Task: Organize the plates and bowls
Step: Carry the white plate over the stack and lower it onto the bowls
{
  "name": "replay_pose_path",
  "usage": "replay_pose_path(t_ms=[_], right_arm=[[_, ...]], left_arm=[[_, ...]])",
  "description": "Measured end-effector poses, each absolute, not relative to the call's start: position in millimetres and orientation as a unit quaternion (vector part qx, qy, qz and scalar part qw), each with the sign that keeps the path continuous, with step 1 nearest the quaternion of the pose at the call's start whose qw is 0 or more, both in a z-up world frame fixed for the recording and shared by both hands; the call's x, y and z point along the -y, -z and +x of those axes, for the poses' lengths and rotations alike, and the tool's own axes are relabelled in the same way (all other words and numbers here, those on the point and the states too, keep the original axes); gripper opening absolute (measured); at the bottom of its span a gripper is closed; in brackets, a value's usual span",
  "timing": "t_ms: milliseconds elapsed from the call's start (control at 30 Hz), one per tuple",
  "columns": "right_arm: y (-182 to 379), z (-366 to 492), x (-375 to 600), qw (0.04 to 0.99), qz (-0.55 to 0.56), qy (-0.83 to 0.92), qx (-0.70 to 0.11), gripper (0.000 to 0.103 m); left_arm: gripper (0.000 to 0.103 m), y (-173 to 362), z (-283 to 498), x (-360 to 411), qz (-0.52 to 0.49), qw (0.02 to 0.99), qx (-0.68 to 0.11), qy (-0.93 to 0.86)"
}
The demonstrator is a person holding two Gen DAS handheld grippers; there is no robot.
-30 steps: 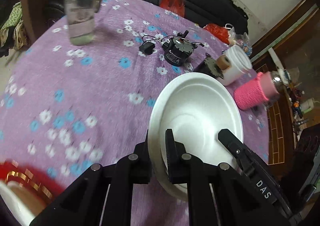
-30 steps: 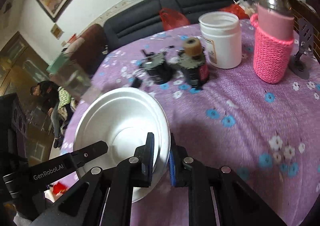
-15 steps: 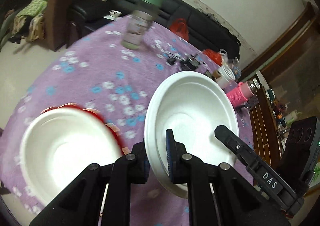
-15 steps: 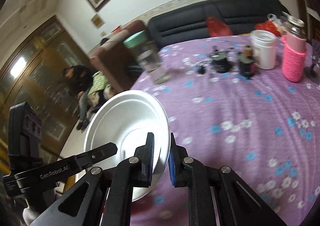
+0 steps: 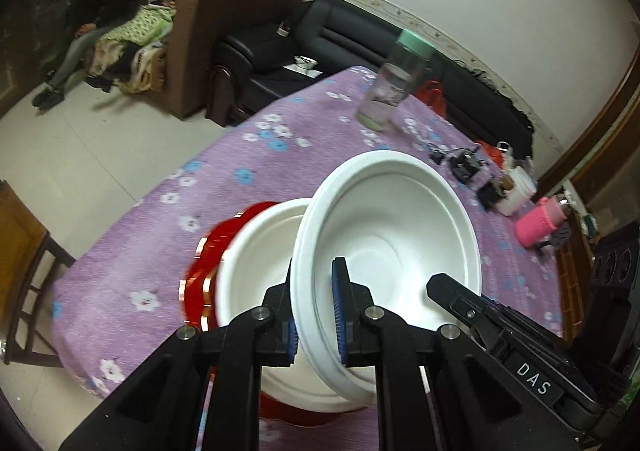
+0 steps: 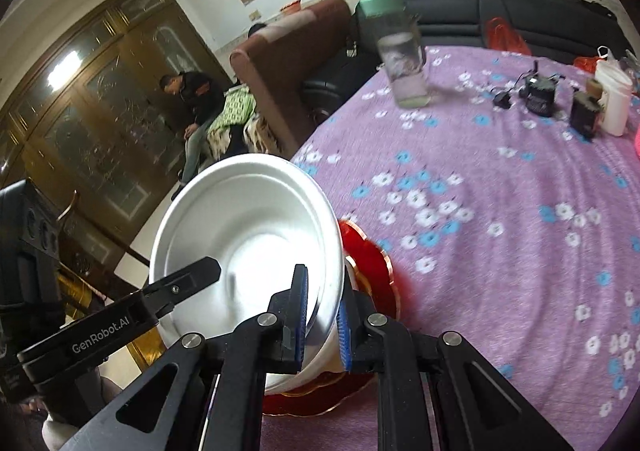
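Two claws grip one white bowl (image 5: 394, 235) by opposite rim sides: left claw (image 5: 314, 315) clenched on the near-left rim, right claw (image 6: 322, 321) clenched on the rim's other side, one pad inside and one outside in each case. Bowl is carried tilted, held above and partly overlapping a second white bowl (image 5: 256, 263) that sits on a red plate (image 5: 200, 283) near the counter (image 5: 160, 251) corner. Step in hand, as judged: nest the held bowl into the lower one. To do it well: level the rim first, centre it over the lower bowl, lower both claws together, release only once it seats; uneven release would likely tip the thin rim. Edges: the stack lies close to the counter's near edge, with floor and a chair beyond, so avoid pushing outward. Open room: wide bare cloth toward the counter's middle; jar (image 5: 394, 83), small gadgets (image 6: 540, 89) and white tub (image 6: 614, 101) stand well apart at the far side.
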State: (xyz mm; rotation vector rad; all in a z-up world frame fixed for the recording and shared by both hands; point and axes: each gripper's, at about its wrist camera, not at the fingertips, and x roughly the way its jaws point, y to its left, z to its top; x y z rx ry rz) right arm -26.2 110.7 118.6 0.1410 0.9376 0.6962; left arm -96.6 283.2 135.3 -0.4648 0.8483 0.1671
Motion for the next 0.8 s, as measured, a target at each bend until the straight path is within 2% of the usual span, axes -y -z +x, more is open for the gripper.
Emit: replay_pose_path(t_ms=[200, 267, 433, 500, 567, 667, 733, 800], right_arm=[[-103.5, -22.4, -124.3, 0.826, 0.052, -0.325, -0.457, 0.015], [-98.5, -22.1, -128.6, 0.825, 0.047, -0.324, -0.461, 0.015], [-93.5, -26.2, -138.5, 0.831, 0.025, -0.32, -0.455, 0.015], [-93.6, -27.1, -141.4, 0.831, 0.021, -0.322, -0.453, 0.015], [-93.1, -28.6, -144.7, 0.832, 0.017, -0.325, -0.45, 0.016], [-94.2, -31.3, -146.7, 0.835, 0.013, -0.328, -0.441, 0.027], [-96.7, -35.3, -147.9, 0.841, 0.009, -0.331, -0.428, 0.047], [-99.8, -39.2, -149.9, 0.845, 0.006, -0.334, -0.418, 0.055]], left_arm=[[0.014, -118.9, -97.6, -289.8, -0.208, 0.879, -0.418, -0.1], [0.021, -115.4, -96.6, -291.6, -0.211, 0.877, -0.42, -0.099], [0.052, -120.4, -103.1, -293.1, -0.215, 0.884, -0.406, -0.089], [0.06, -126.1, -106.4, -290.2, -0.211, 0.889, -0.397, -0.09], [0.064, -132.6, -111.9, -288.9, -0.211, 0.894, -0.384, -0.094], [0.069, -145.5, -123.4, -290.6, -0.213, 0.905, -0.356, -0.101], [0.073, -152.9, -130.1, -292.3, -0.215, 0.91, -0.339, -0.104], [0.078, -159.0, -135.1, -293.2, -0.218, 0.914, -0.326, -0.107]])
